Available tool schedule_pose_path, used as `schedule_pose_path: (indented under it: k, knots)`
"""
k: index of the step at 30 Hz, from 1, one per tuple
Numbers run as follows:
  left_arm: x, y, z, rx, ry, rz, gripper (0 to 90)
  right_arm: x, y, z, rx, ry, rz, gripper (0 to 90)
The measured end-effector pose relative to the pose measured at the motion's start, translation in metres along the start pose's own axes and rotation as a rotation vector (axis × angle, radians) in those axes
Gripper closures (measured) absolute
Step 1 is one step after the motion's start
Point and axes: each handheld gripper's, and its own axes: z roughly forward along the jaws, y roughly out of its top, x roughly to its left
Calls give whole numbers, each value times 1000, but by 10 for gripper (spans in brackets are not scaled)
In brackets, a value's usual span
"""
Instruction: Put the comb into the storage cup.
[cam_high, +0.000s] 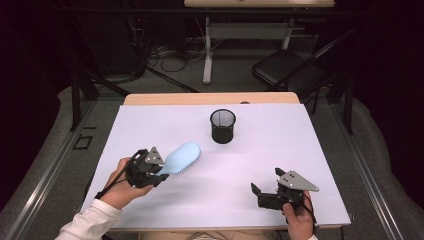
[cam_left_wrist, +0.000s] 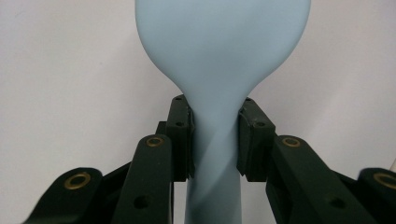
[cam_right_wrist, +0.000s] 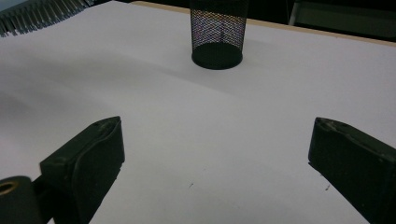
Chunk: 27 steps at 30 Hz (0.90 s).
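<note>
I had the left claw (cam_high: 159, 172) clenched on the handle of the light blue hairbrush (cam_high: 181, 158), pads pressing both sides of the neck just below the head. The brush sat at the left side of the white table (cam_high: 280, 145), bristles facing down; whether the bristles touched the surface I could not tell. The right claw (cam_high: 266, 186) was released, jaws wide apart over bare table near the front edge. The black mesh cup (cam_high: 223, 126) stood upright farther back, well apart from both.
</note>
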Motion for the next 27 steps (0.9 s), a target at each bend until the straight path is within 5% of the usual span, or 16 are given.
schedule_pose_path:
  k: [27]
  knots:
    - [-6, 21, -1, -121, 12, -3, 701, -1, 0, -1, -1, -1, -2, 33]
